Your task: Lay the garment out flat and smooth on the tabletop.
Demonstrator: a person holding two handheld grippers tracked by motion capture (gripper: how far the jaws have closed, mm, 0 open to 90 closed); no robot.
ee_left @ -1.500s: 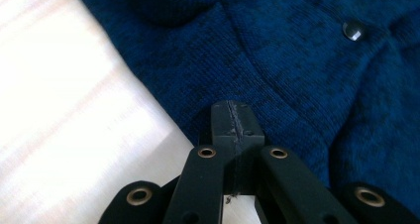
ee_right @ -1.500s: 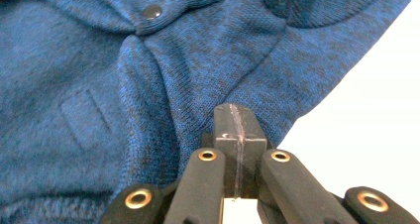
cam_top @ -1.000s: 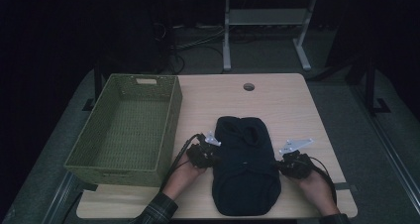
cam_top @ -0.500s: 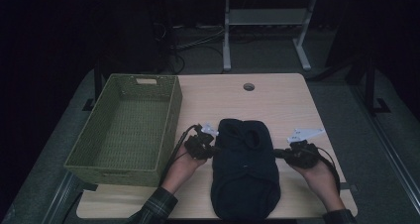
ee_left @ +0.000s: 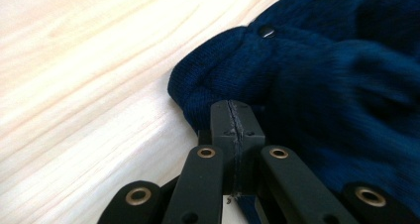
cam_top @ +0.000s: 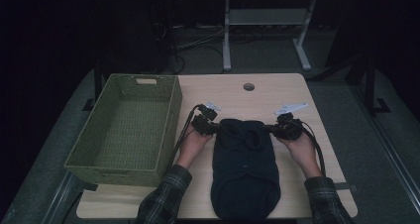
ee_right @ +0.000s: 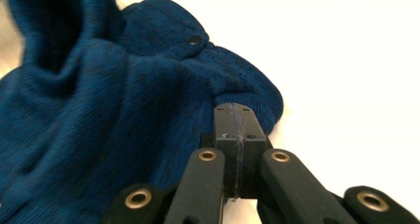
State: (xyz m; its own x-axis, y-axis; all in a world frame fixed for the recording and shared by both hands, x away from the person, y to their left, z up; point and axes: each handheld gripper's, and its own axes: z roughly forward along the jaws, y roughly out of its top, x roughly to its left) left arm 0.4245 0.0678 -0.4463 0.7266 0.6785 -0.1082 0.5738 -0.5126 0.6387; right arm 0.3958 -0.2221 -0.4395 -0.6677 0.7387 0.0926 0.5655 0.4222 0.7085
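Note:
A dark blue knitted garment (cam_top: 245, 169) lies lengthwise on the wooden table (cam_top: 277, 95), its far end spread between my two grippers. My left gripper (cam_top: 214, 128) is shut on the garment's far left corner. In the left gripper view the jaws (ee_left: 232, 110) meet on the knit edge (ee_left: 208, 85), near a black snap (ee_left: 267, 30). My right gripper (cam_top: 275, 129) is shut on the far right corner. In the right gripper view the jaws (ee_right: 237, 112) pinch the rounded edge (ee_right: 262, 97), and another snap (ee_right: 194, 39) sits just beyond it.
A green woven basket (cam_top: 171, 120) stands at the table's left, close to my left hand. A round cable hole (cam_top: 249, 86) sits in the tabletop beyond the garment. A white desk frame (cam_top: 227, 40) stands on the floor behind. Bare wood lies right of the garment.
Both grippers have moved away from the person and slightly apart, drawing the garment's far end with them. The garment now lies longer and flatter.

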